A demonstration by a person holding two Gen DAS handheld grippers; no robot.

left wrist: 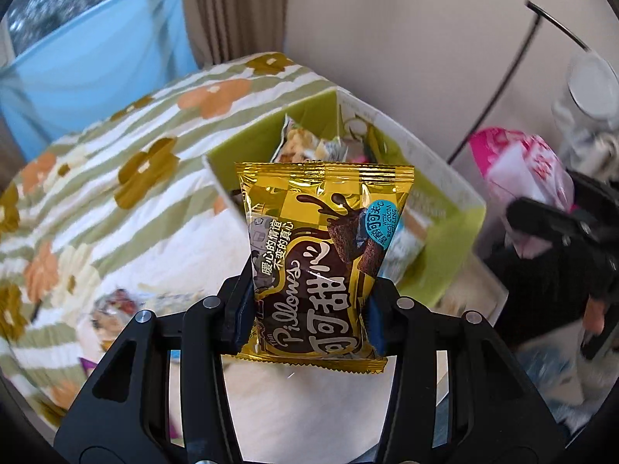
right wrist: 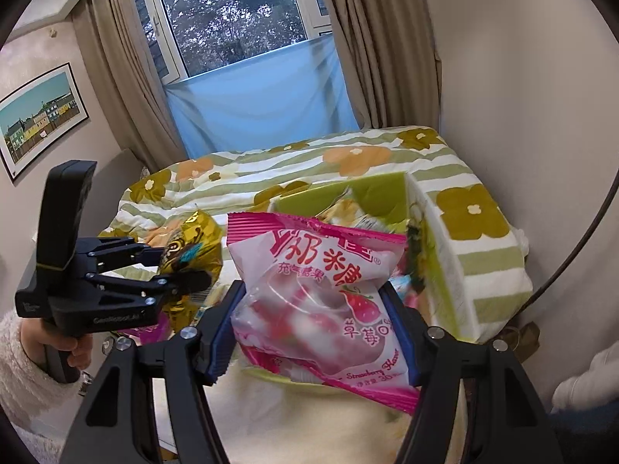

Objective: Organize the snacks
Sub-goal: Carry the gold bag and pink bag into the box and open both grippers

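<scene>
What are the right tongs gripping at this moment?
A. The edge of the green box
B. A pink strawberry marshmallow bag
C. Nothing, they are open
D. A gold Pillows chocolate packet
B: in the right wrist view the right tongs are shut on the pink strawberry marshmallow bag, while the gold Pillows packet sits in the left tongs, near the green box.

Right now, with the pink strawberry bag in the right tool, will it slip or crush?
The pink strawberry bag looks puffy and glossy, so it may slide. The right tool pinches its sides, which bulge, so it is probably soft and light. Its contents look squashy rather than brittle.
</scene>
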